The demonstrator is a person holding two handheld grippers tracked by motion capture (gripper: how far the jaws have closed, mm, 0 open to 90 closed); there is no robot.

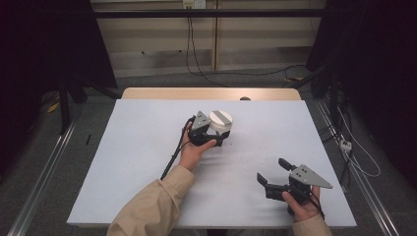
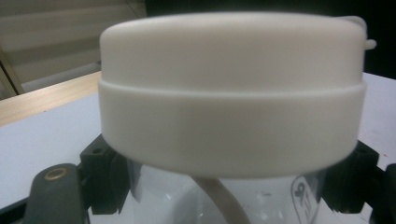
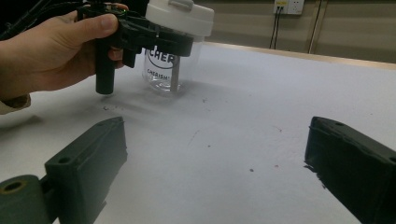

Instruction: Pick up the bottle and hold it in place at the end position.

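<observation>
Right gripper [image 1: 273, 173]: nearest the high camera, at the near right edge of the table, held in the person's right hand [image 1: 301, 202]; its jaws stand wide apart with nothing between them, only bare table top in the gap (the right gripper view shows the two black jaws at either side of its frame).
Grey plate [image 1: 310, 176]: three-cornered, on top of the right gripper.
Left gripper [image 1: 220, 137]: well ahead of the right gripper and to its left, held in the left hand [image 1: 193, 150]; its jaws are closed on the jar, one on each side of the clear body just under the lid.
Jar [image 1: 221, 124]: clear, with dark lettering on its side; it stands upright on the table between the left gripper's jaws, far ahead of the right gripper (in the right gripper view [image 3: 173, 56] its base rests on the white surface).
Lid [image 2: 232, 88]: white, on the jar, directly above the left gripper's jaws; a grey strip runs across its top in the high view.
Table [image 1: 142, 162]: white top with a wooden strip along its far edge; small dark specks lie on it ahead of the right gripper.
Sleeve [image 1: 152, 206]: beige, behind the left hand.
Cable [image 1: 173, 155]: black, trailing back from the left gripper beside the left hand.
</observation>
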